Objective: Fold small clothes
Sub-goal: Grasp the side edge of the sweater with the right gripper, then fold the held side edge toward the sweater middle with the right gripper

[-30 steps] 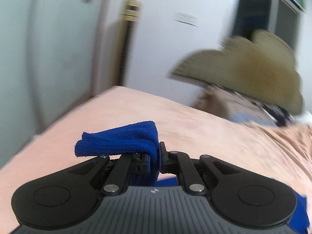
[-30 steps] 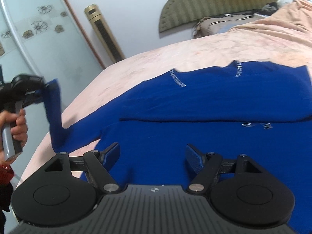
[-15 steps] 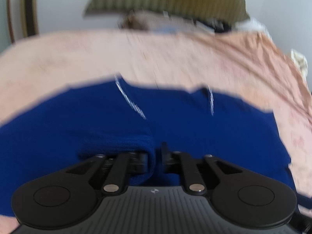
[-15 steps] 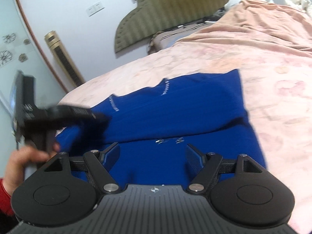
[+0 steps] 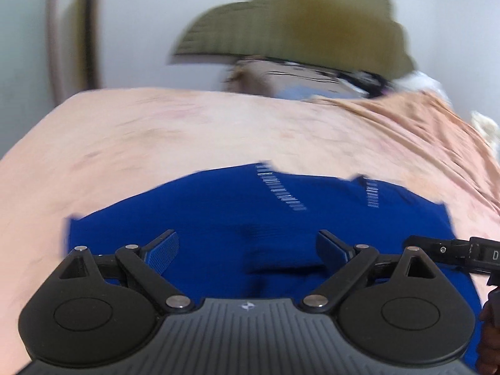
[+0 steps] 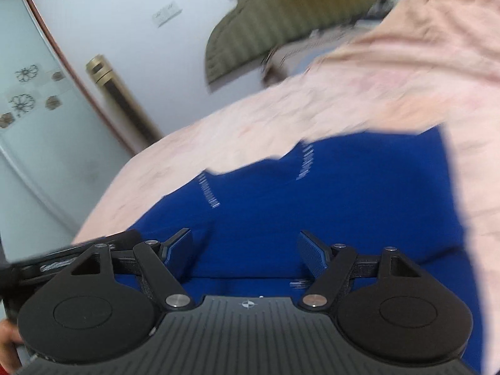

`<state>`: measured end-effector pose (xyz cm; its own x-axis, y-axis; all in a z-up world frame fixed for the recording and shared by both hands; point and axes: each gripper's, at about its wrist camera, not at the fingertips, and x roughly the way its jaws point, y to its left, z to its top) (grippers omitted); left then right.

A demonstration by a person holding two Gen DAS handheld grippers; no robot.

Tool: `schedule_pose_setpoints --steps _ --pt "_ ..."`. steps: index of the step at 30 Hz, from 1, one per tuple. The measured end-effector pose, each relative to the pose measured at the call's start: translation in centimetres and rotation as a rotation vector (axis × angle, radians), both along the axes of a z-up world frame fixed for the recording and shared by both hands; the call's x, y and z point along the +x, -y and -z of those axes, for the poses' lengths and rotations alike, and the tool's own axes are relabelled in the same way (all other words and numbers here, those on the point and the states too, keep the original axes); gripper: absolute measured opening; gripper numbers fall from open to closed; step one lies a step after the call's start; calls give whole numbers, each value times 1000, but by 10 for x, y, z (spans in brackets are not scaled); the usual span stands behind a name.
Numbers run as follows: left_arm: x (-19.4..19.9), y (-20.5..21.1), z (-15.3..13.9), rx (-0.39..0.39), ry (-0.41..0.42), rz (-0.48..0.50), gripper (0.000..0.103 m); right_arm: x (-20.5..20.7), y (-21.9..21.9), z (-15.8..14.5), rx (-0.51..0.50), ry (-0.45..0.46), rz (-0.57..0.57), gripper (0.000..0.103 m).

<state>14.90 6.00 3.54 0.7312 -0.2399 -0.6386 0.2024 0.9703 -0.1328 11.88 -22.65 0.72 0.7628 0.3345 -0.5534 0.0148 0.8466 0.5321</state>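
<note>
The blue knitted garment (image 5: 250, 218) lay flat directly ahead of both empty, wide-spread grippers, left gripper (image 5: 247, 247) and right gripper (image 6: 245, 247), side by side.

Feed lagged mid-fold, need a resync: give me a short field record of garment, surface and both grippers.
garment: blue knit sweater, lying flat, white dashed marks near far edge
surface: peach-pink bedspread
left gripper: open, empty, over the sweater
right gripper: open, empty, over the sweater
background: olive padded headboard, blurred
</note>
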Motion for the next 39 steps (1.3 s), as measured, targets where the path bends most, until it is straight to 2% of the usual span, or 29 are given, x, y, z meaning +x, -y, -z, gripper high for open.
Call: schedule_pose_setpoints --steps 4,6,8,12,13,14,16,18,19,21,22,23,26,28,29,31,32,34,39 --pt "-9 -42 9 -23 -32 -128 95 29 -22 15 87 -53 -82 75" --pt "-17 -60 9 -30 -41 -173 95 32 -43 15 47 -48 -126 75" --pt "-23 -71 10 -26 -36 -212 95 34 -68 13 -93 -30 -171 75" --pt "-32 -77 7 1 -16 -235 95 35 -122 16 -519 33 -226 75" --pt "-33 -77 7 2 -17 -235 95 37 -131 18 -597 48 -225 75" --pt "-34 -78 7 2 -19 -232 95 40 -139 21 -666 60 -214 74" --pt "-36 -77 7 4 -22 -217 95 46 -145 22 -723 77 -171 74" --pt "-39 -74 8 20 -17 -204 95 45 -137 18 -692 81 -115 74" --pt "-40 -74 9 28 -13 -204 95 43 -131 16 -640 80 -109 74" --pt "-40 -76 10 40 -10 -219 95 42 -122 16 -545 72 -146 72" --pt "-38 -77 11 35 -17 -229 95 46 -121 18 -529 64 -166 70" --pt "-38 -78 12 26 -25 -235 95 48 -123 19 -527 60 -180 66" --pt "-38 -78 14 4 -41 -233 95 51 -137 17 -552 107 -214 65" --pt "-39 -74 15 23 -40 -230 95 55 -148 15 -601 133 -248 64" --pt "-40 -72 15 35 -37 -227 95 57 -154 15 -630 147 -269 61" --pt "-41 -71 14 44 -34 -225 95 59 -162 13 -684 159 -312 34" --pt "-41 -71 14 45 -32 -225 95 60 -161 11 -686 151 -317 10" --pt "-41 -72 12 46 -29 -231 95 59 -146 4 -613 143 -283 4" --pt "-38 -71 12 31 -27 -238 95 49 -69 -8 -294 125 -69 4"
